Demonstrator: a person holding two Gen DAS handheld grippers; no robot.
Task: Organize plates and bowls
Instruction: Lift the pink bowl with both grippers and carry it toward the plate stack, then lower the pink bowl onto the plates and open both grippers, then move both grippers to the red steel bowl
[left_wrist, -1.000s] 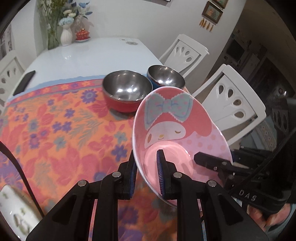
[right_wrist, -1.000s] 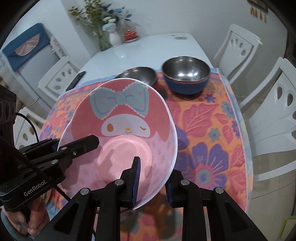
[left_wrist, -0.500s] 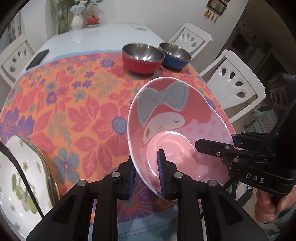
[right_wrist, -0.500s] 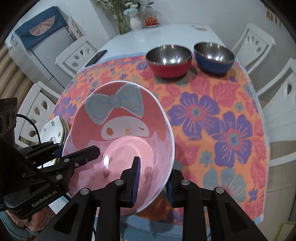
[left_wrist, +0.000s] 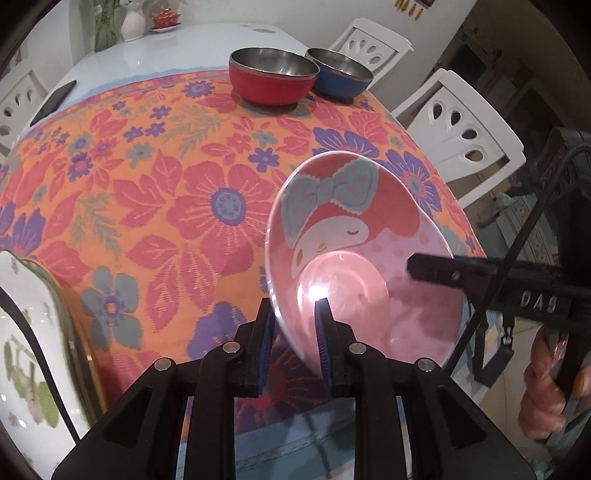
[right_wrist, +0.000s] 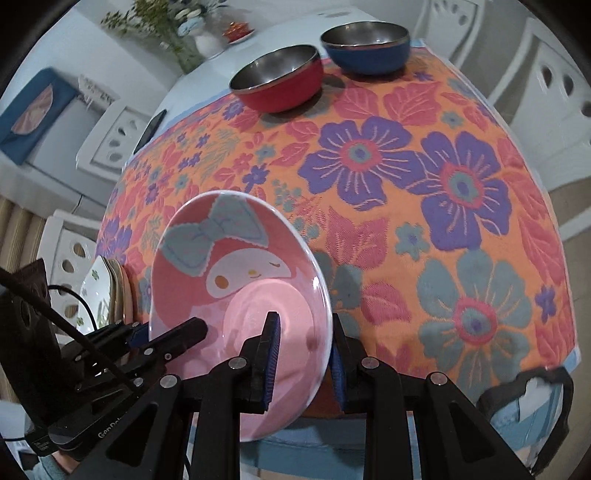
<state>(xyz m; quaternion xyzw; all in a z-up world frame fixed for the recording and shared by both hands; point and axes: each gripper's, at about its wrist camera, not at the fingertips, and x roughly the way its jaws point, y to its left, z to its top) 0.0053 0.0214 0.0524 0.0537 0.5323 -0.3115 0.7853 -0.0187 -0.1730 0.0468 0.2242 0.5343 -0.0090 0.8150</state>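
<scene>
we pinch the pink plate (left_wrist: 354, 258) by opposite rims, left gripper (left_wrist: 293, 341) and right gripper (right_wrist: 304, 354) both clamped, holding it tilted above the tablecloth's (left_wrist: 184, 184) near edge for steadiness.

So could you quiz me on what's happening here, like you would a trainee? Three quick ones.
1. True or false: the pink plate lies flat on the flowered tablecloth.
2. How many grippers grip the pink plate's rim?
A) none
B) one
C) two
3. Fill in: beside the red bowl at the far end stands a ____ bowl.

Key:
1. False. It is held up, tilted, above the near edge of the cloth.
2. C. The left gripper and the right gripper each have one of their fingers on either face of the rim.
3. Blue. Both are steel inside and empty.
</scene>
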